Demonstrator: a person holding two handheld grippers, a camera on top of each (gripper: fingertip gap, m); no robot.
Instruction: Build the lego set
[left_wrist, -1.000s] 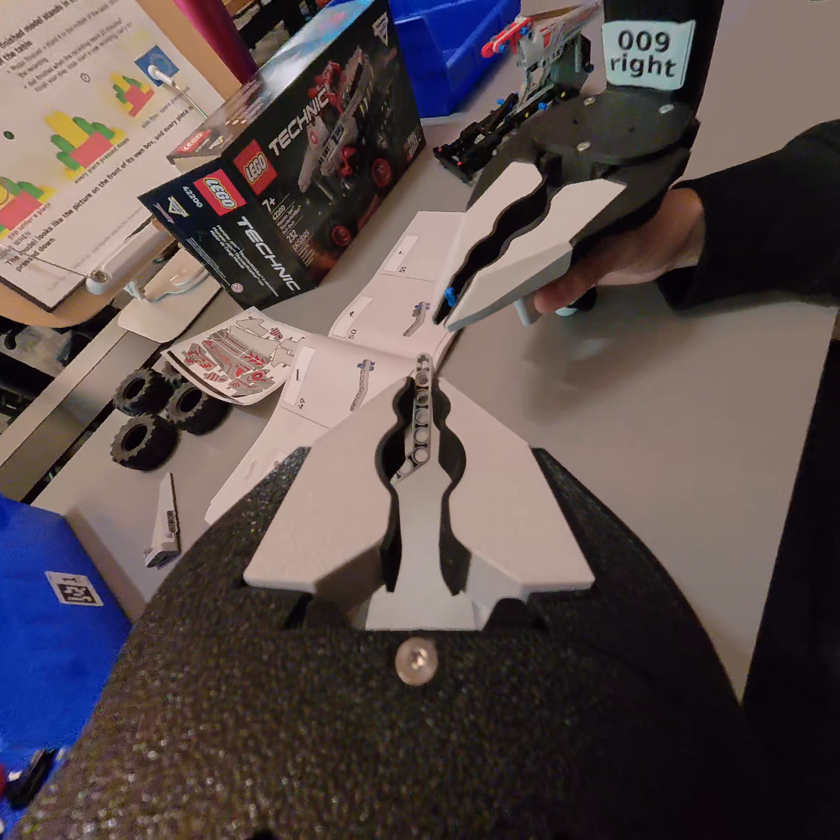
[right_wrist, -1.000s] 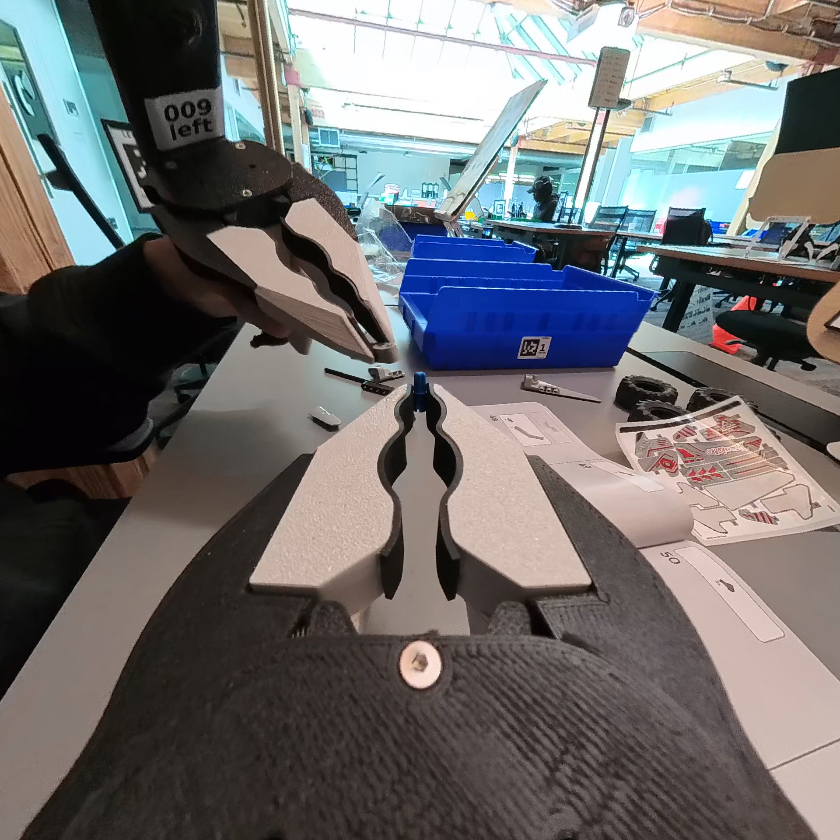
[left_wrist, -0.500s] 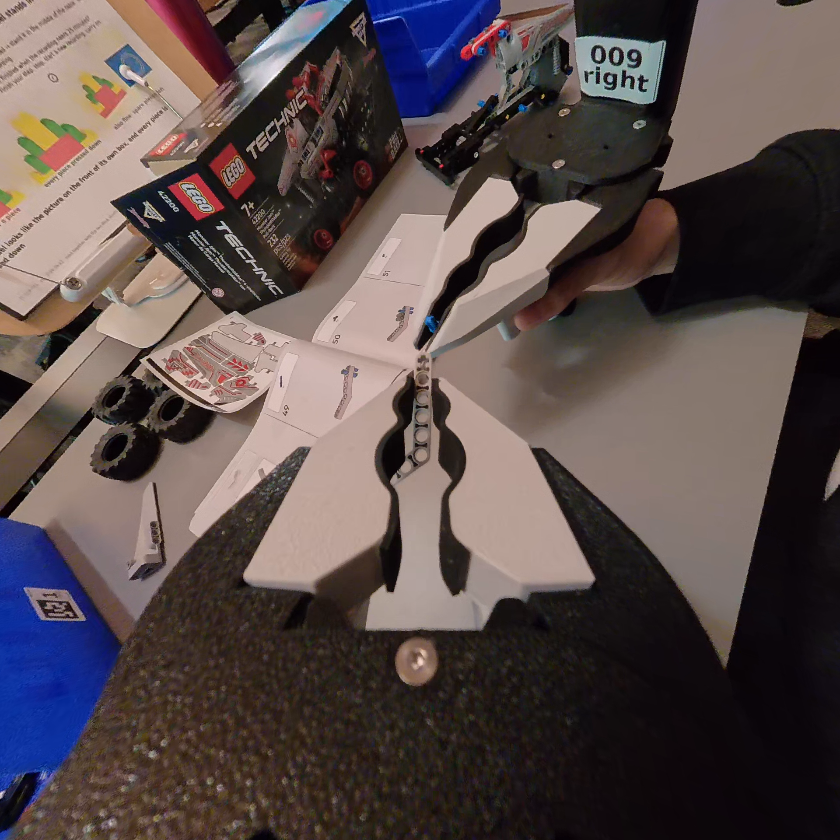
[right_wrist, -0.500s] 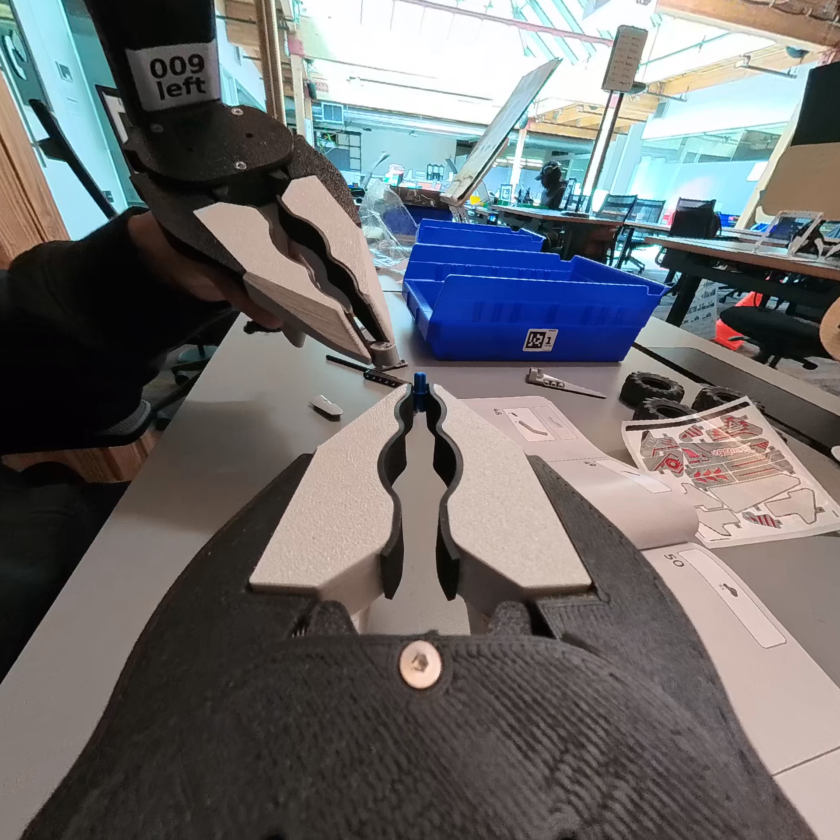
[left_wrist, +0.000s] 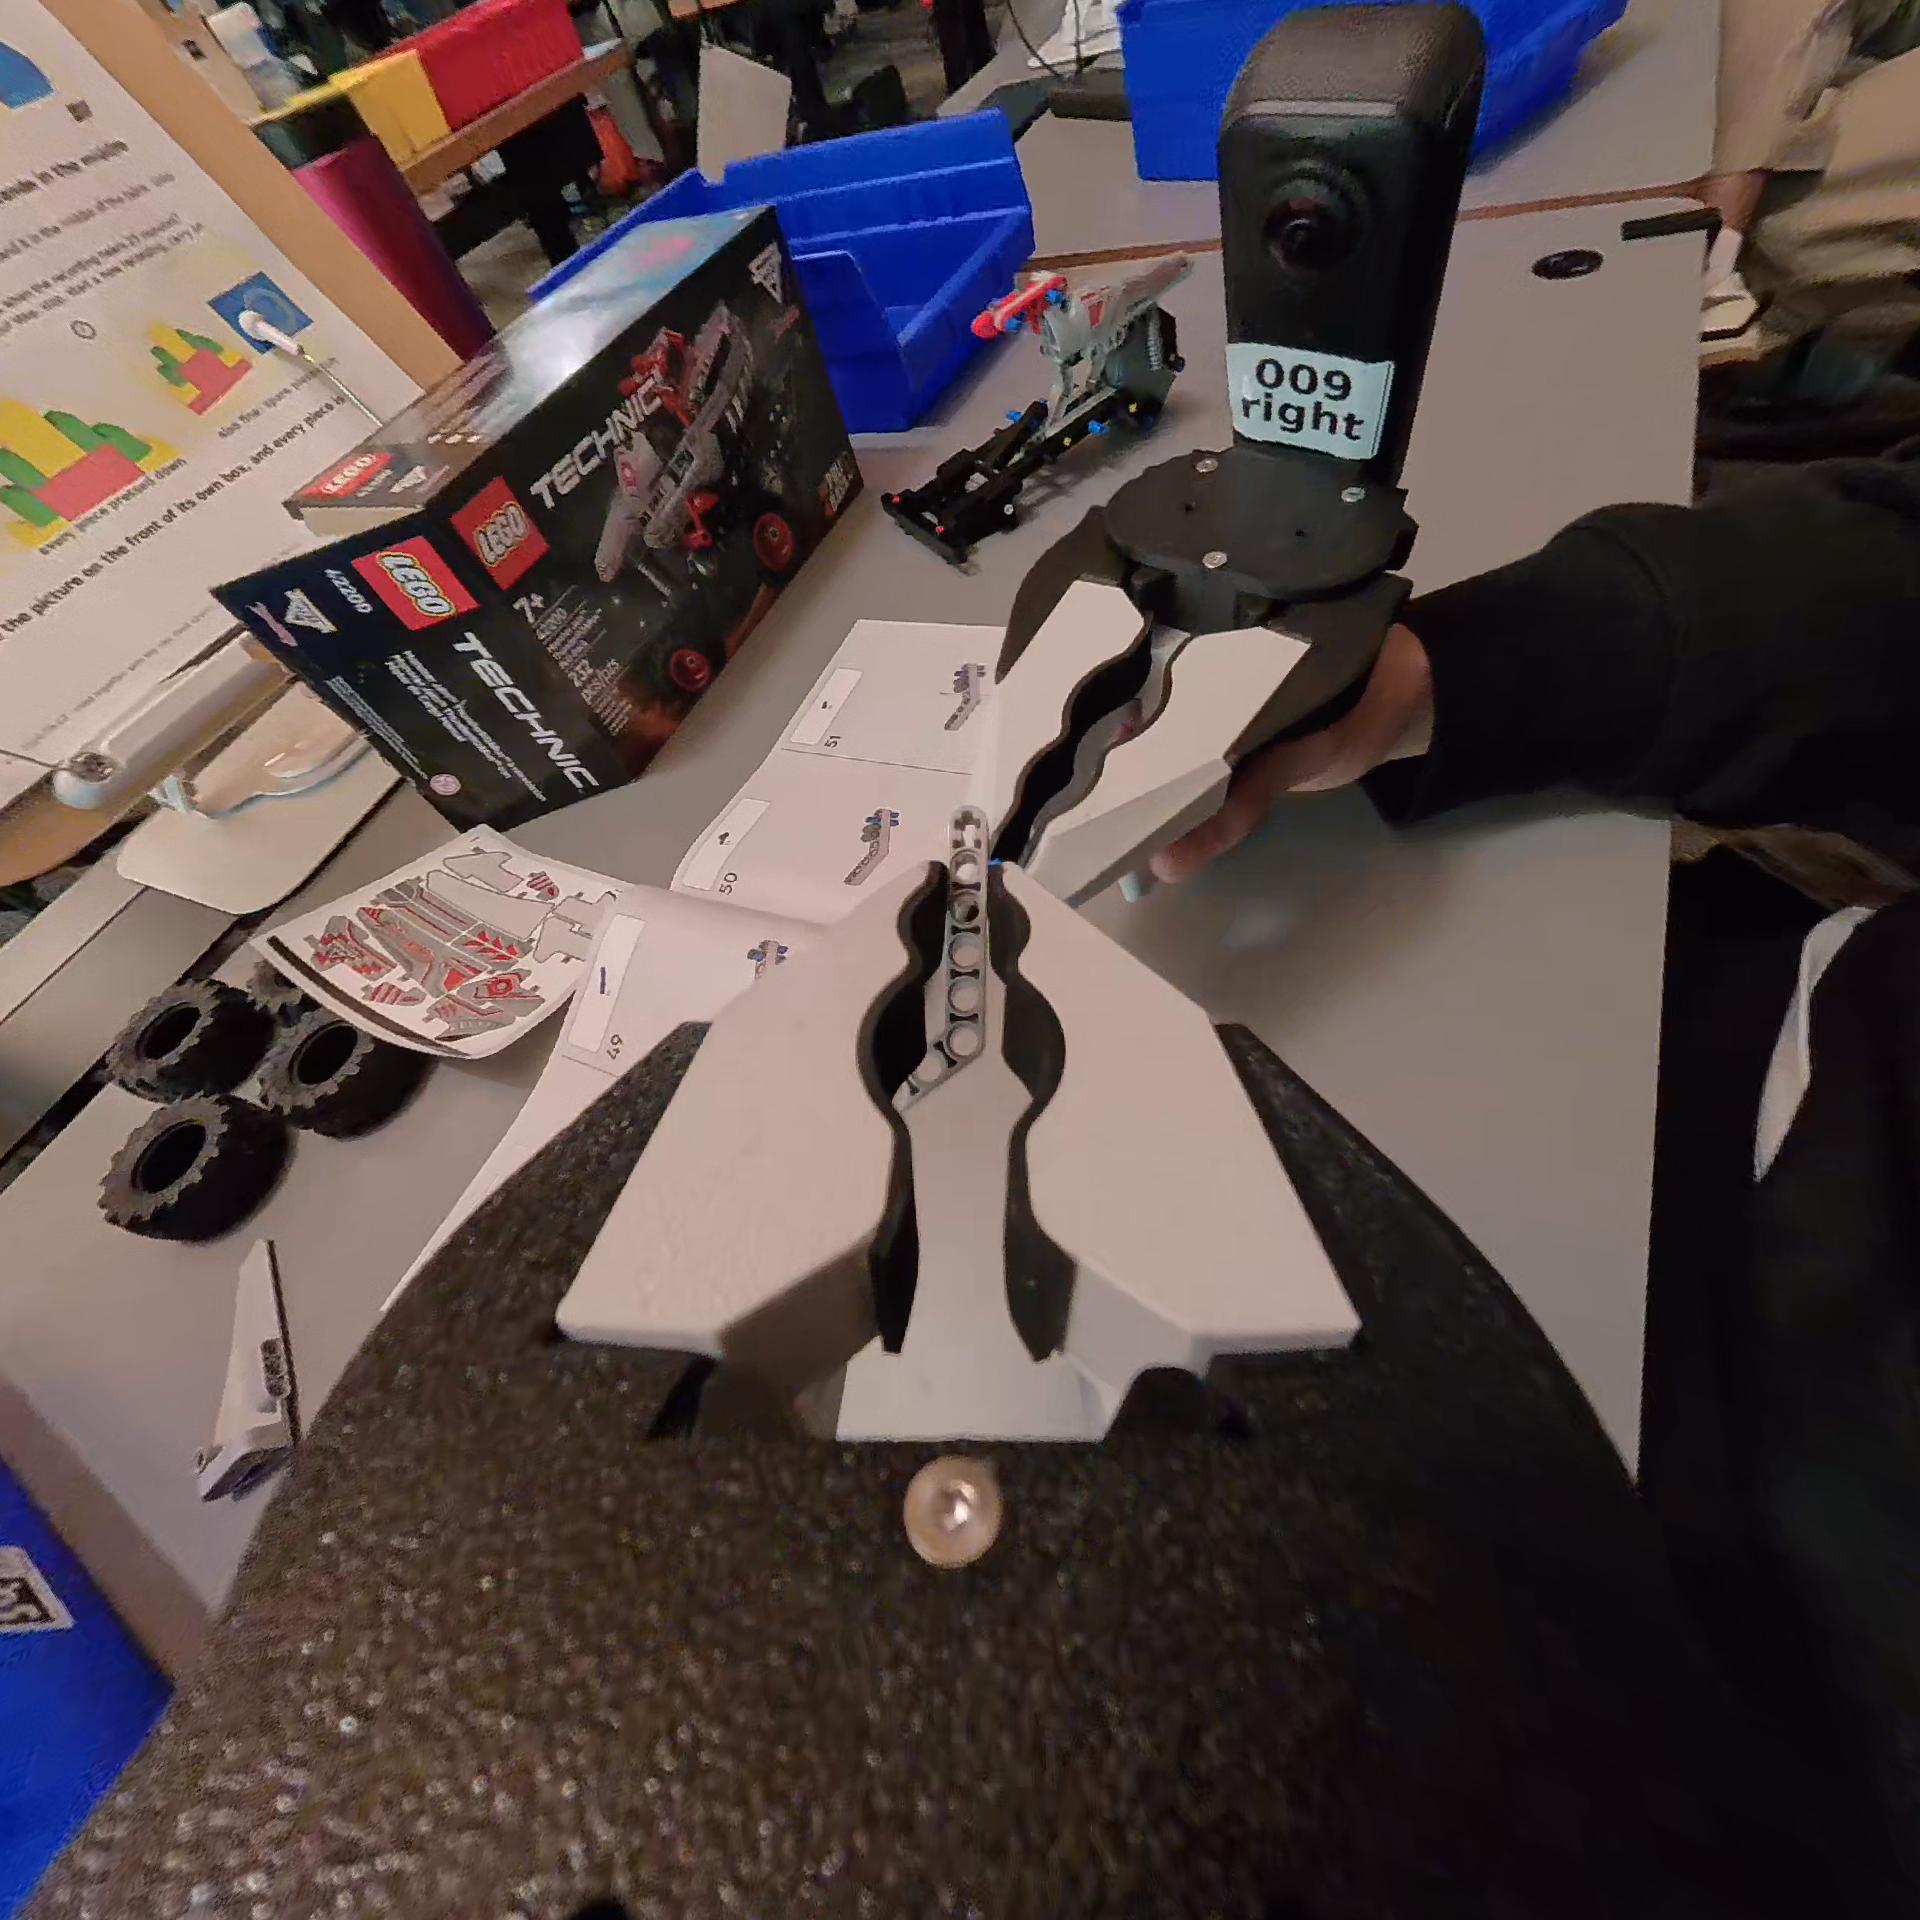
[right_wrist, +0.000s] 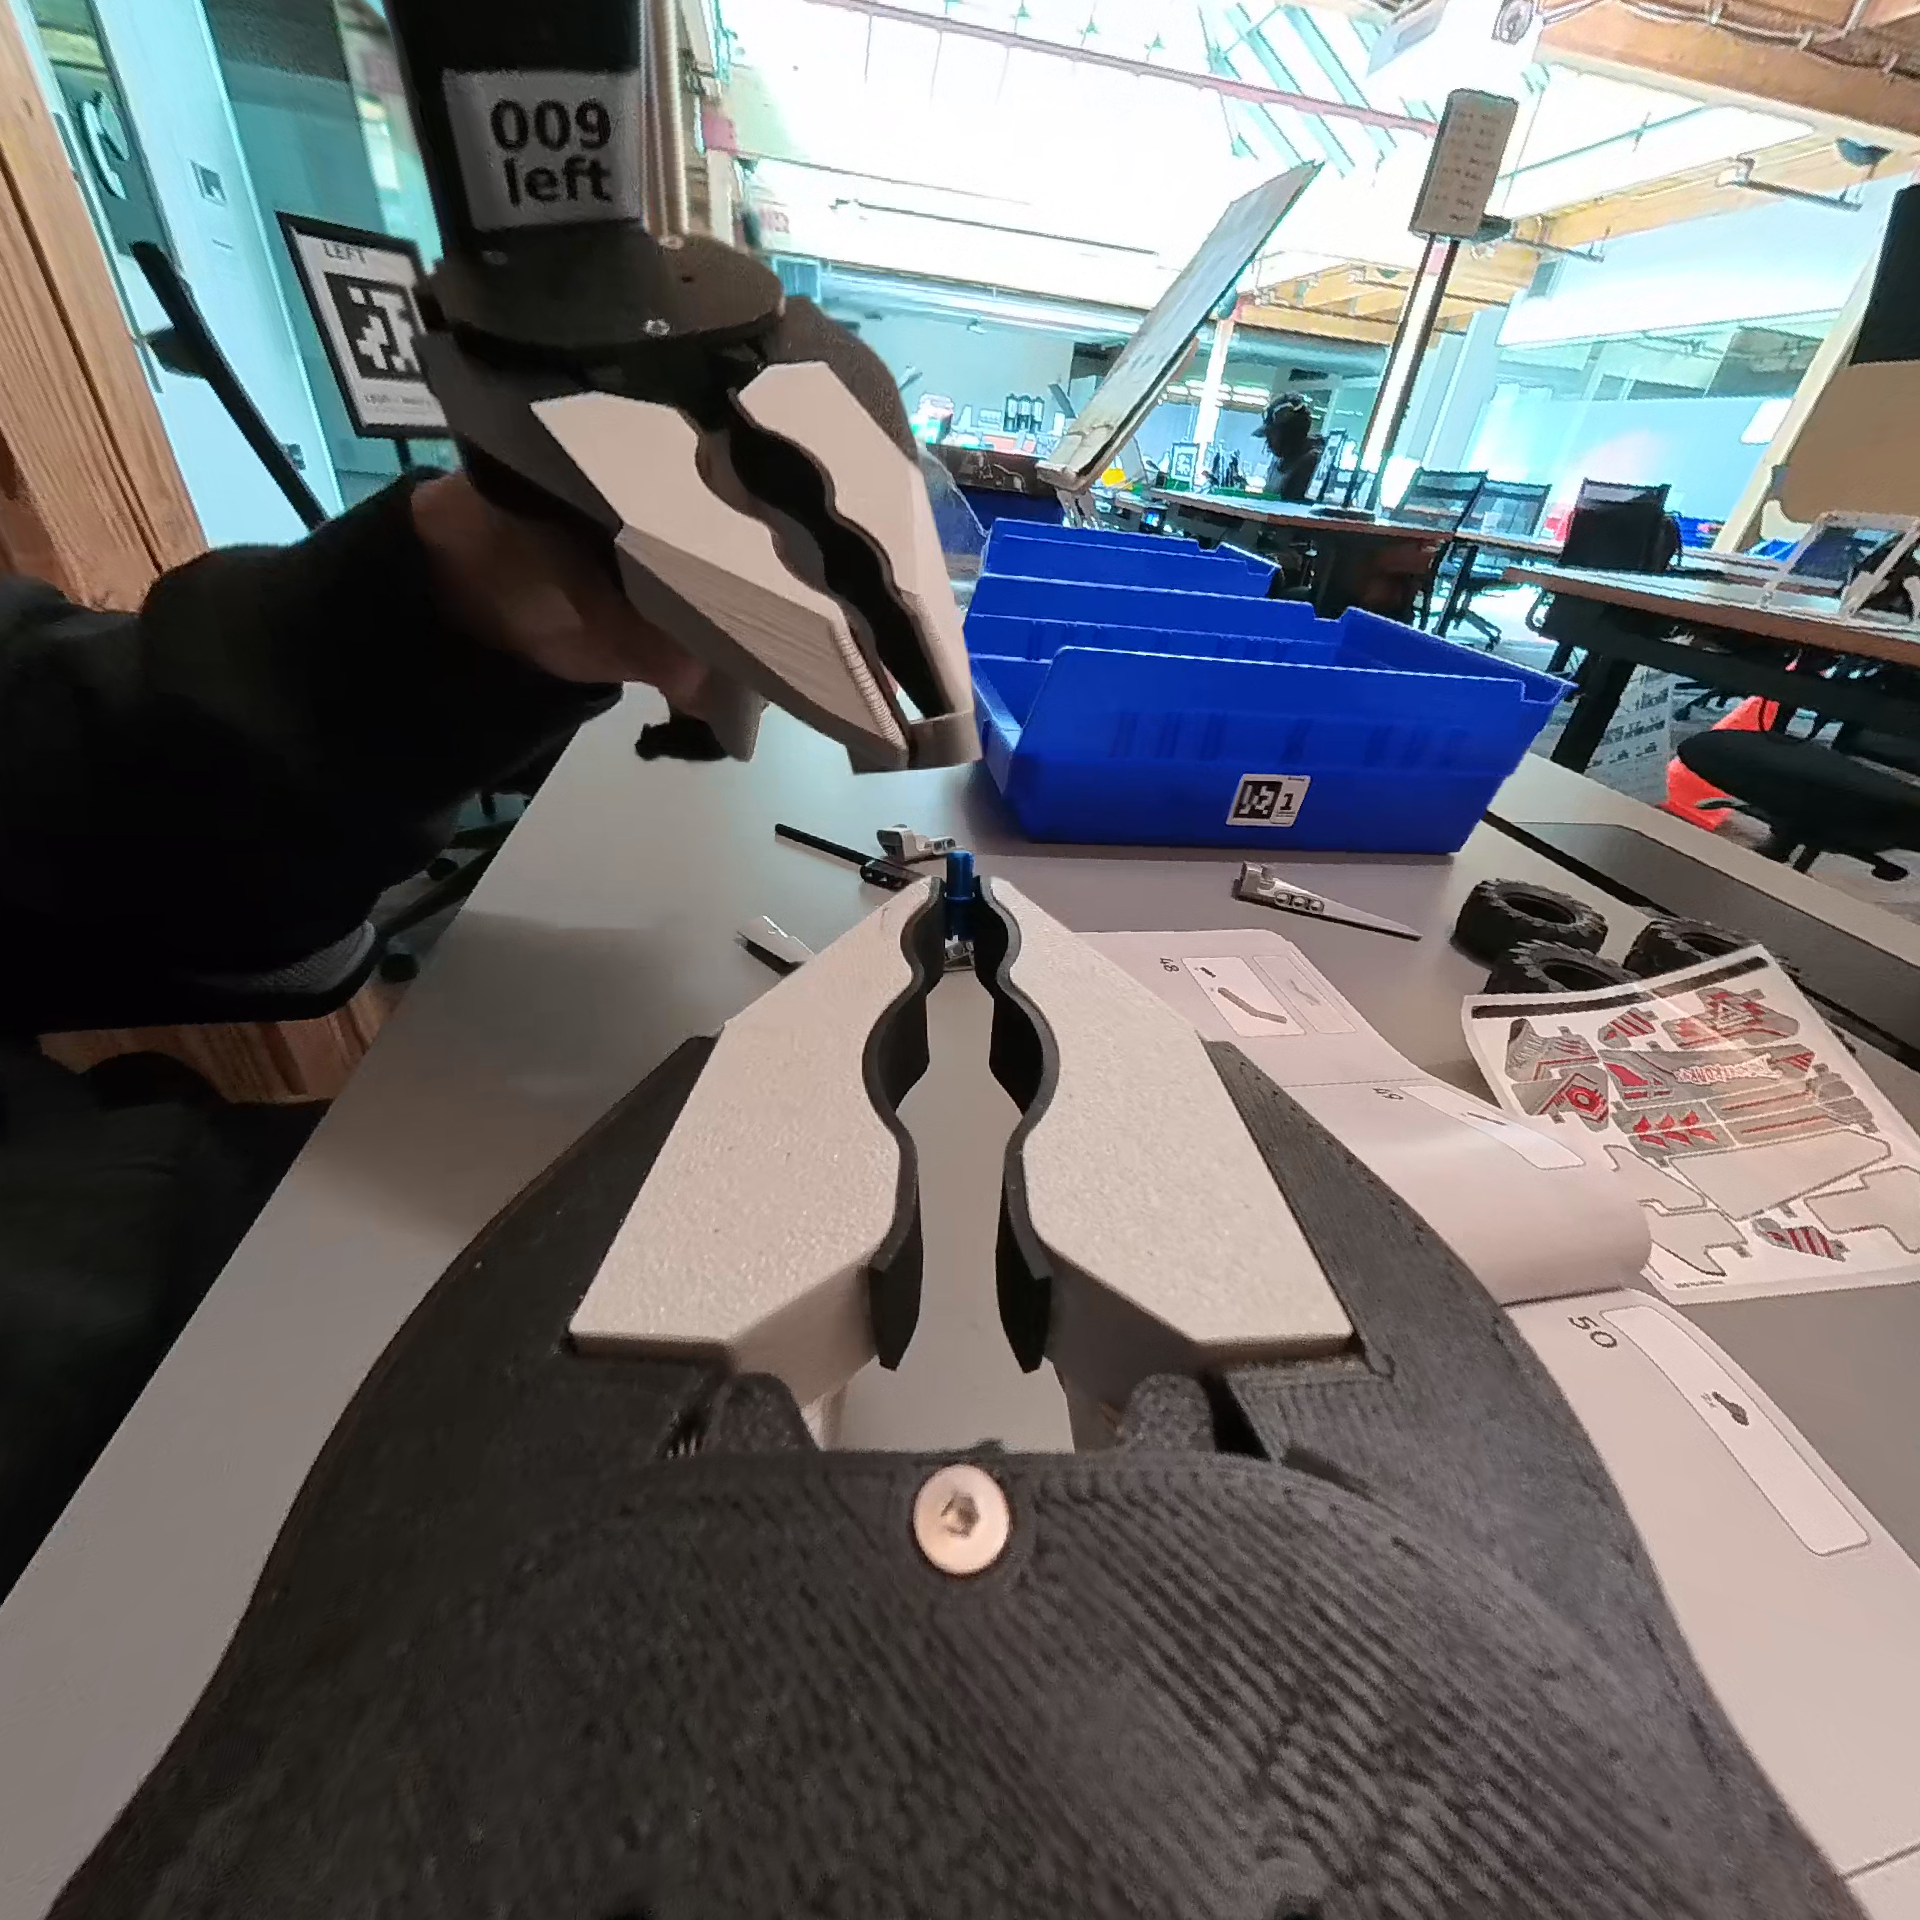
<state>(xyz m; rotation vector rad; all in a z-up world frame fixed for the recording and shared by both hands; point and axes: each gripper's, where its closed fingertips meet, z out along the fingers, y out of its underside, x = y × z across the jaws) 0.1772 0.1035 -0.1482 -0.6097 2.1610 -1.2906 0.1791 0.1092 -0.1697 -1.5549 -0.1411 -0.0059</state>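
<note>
My left gripper (left_wrist: 966, 883) is shut on a light grey Technic beam (left_wrist: 961, 956) with a row of holes; the beam's end sticks out past the tips. My right gripper (right_wrist: 961, 899) is shut on a small blue pin (right_wrist: 959, 894). In the left wrist view the right gripper (left_wrist: 1013, 847) points down with its tips right next to the beam's end. In the right wrist view the left gripper (right_wrist: 930, 732) hangs above and slightly left of the blue pin, with the beam's end (right_wrist: 945, 732) showing at its tips. The half-built model (left_wrist: 1049, 416) lies at the back.
An open instruction booklet (left_wrist: 821, 821), a sticker sheet (left_wrist: 447, 956), black tyres (left_wrist: 197, 1101) and the set's box (left_wrist: 582, 540) lie to the left. A blue bin (right_wrist: 1247, 748) stands behind loose parts: a grey wedge piece (right_wrist: 1309, 899) and a black axle (right_wrist: 831, 847). Left and right tips are no more than a few centimetres apart.
The two grippers have drawn together: the right gripper's tips with the pin came down to the beam's end. In the right wrist view the left gripper rose higher in the frame.
</note>
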